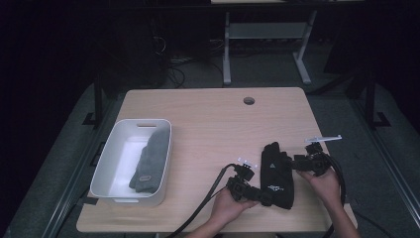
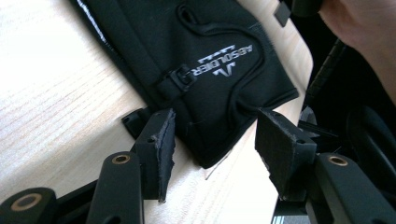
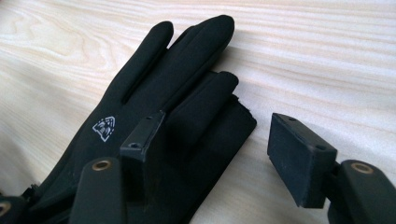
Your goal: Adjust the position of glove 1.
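A black glove (image 1: 277, 173) with white logos lies flat on the wooden table (image 1: 213, 119), near its front right. My left gripper (image 1: 264, 195) is at the glove's cuff end. In the left gripper view its jaws (image 2: 215, 135) stand apart with the cuff corner of the glove (image 2: 201, 42) between them, the pads not pressing. My right gripper (image 1: 295, 162) is at the glove's right side. In the right gripper view it (image 3: 219, 135) is open, one jaw over the glove (image 3: 154, 93) and the other over bare wood, with the outer finger's edge between them.
A white bin (image 1: 114, 144) stands at the table's left with a grey glove (image 1: 148, 163) inside. A cable hole (image 1: 249, 100) sits near the far edge. Cables trail off the front edge from both grippers. A desk frame (image 1: 267, 39) stands on the floor beyond.
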The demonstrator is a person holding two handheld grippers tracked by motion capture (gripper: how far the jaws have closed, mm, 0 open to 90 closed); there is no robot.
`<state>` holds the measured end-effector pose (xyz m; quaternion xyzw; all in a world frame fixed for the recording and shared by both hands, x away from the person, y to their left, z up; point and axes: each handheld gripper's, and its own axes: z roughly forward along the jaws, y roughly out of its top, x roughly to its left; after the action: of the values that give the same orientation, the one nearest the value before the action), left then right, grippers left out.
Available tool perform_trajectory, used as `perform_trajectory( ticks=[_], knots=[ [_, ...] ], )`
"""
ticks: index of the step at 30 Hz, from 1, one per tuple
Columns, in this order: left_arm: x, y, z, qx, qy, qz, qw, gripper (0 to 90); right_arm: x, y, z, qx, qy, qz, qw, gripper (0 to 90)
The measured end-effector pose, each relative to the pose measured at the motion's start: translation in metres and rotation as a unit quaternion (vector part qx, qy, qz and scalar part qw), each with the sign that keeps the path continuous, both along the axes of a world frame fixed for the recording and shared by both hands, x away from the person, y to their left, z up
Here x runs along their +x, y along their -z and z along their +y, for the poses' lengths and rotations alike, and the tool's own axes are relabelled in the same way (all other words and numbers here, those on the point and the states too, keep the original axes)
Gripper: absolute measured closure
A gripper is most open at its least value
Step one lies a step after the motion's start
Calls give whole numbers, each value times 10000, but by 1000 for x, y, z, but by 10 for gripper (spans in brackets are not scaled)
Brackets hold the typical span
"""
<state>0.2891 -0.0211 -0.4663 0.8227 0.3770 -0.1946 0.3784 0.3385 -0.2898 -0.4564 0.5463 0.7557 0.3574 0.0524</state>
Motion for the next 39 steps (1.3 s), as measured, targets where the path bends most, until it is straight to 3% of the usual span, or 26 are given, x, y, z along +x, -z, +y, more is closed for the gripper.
perform_trajectory(
  ticks=[7,10,12,14,15,20,26,37,39],
  knots=[
    [0,3,-3,21,-11,-10,10000,538,5,5,-1,61,43,91,9999,392],
    [1,4,-4,70,24,-102,9999,590,6,7,0,95,20,134,9999,429],
    [3,5,-4,100,84,-140,9998,671,6,9,0,223,-53,173,9996,526],
    [3,6,-5,83,101,-117,9998,696,5,9,-1,279,-69,199,9994,555],
    [4,7,-4,75,109,-85,9999,739,4,9,-1,372,-66,231,9990,625],
    [7,8,-2,60,151,-46,9999,787,1,8,-2,433,-69,174,9989,751],
    [11,6,5,106,227,21,9997,841,-5,9,-4,619,-18,214,9978,766],
    [19,3,24,70,97,89,9999,851,-11,8,-3,810,12,177,9966,776],
    [19,4,27,-11,126,309,9994,793,-11,8,-2,803,21,200,9966,776]
  ],
)
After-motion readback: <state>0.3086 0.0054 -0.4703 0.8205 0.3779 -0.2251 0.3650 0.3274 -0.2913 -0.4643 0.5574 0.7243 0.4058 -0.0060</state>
